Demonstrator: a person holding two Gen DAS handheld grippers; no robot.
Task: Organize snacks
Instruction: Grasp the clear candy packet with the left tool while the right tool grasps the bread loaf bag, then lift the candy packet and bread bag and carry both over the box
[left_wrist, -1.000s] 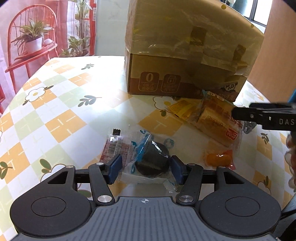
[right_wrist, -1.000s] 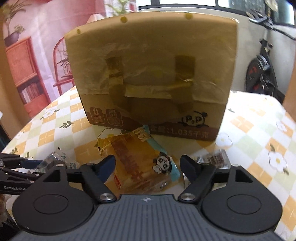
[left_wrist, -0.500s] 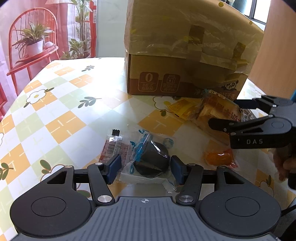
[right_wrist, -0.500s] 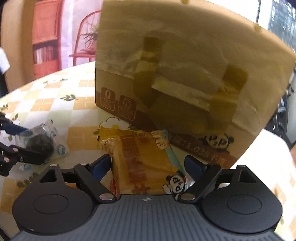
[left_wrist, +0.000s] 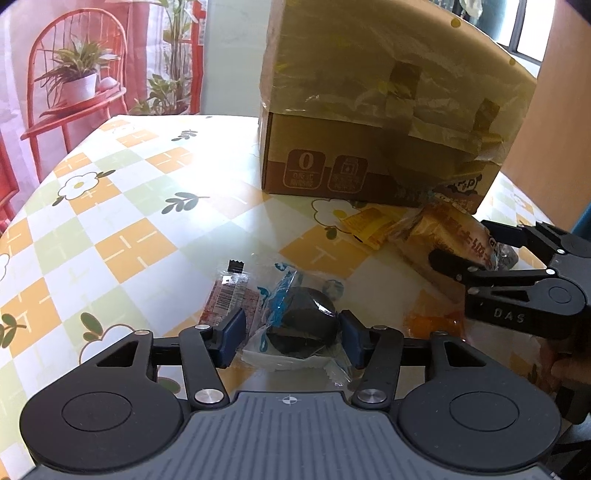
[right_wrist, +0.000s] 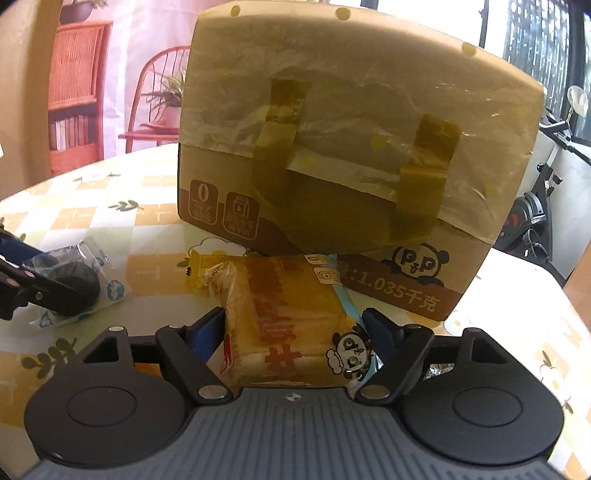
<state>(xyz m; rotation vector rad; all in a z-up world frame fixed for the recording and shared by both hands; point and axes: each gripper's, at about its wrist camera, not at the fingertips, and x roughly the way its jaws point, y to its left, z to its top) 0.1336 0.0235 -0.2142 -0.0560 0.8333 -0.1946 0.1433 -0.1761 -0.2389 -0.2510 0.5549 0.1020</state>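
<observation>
A dark round cake in a clear wrapper (left_wrist: 301, 325) lies on the table between the fingers of my left gripper (left_wrist: 291, 341). Its jaws are closing; the right pad is at the cake's edge, and the left pad meets only loose wrapper. A yellow sliced-cake pack with a panda print (right_wrist: 288, 317) lies in front of the cardboard box (right_wrist: 351, 147). My right gripper (right_wrist: 293, 332) straddles it with jaws closing, the pads close beside the pack's sides. The left wrist view shows that gripper (left_wrist: 458, 240) around the same pack (left_wrist: 450, 236).
A red barcoded sachet (left_wrist: 229, 295) lies left of the dark cake. A small yellow packet (left_wrist: 364, 223) and an orange jelly (left_wrist: 432, 323) lie near the box. A silver wrapper (right_wrist: 439, 367) sits at the right. The flowered tablecloth (left_wrist: 129, 221) spreads to the left. A person's hand shows at the right edge.
My right gripper came down and rolled level around the yellow cake pack. The left jaws drew in slightly about the dark cake, and the left hand stayed put.
</observation>
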